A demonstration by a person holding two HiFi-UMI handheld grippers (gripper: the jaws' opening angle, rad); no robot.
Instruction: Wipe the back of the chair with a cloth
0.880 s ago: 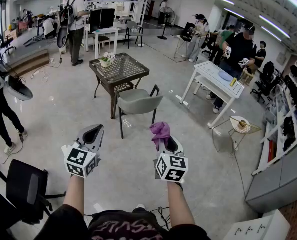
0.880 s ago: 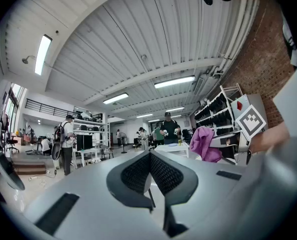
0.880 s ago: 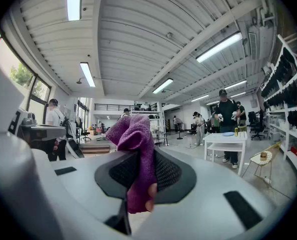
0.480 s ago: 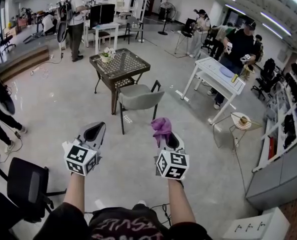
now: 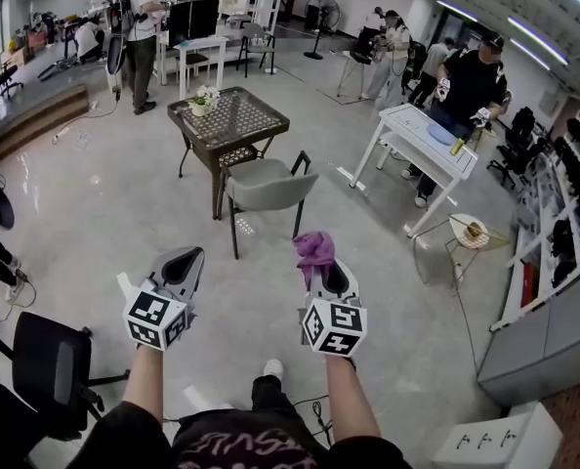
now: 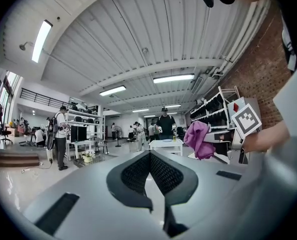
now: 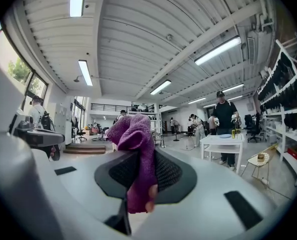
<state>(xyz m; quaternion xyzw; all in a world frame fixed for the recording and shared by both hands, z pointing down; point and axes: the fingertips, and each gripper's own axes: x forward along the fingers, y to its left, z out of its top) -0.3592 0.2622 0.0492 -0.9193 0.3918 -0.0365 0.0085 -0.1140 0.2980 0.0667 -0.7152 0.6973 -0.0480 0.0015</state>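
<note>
Before the chair, right hand-held gripper pinching upright cloth, left hand-held gripper closed

The head view looks from the person's head forward and steeply down at the floor, with both arms near its lower edge. Each gripper view sits close behind its own jaws, on the left hand-held gripper and the right hand-held gripper, and faces forward and upward. All 3 views share the white counter. The left gripper view also catches the purple cloth.
</note>
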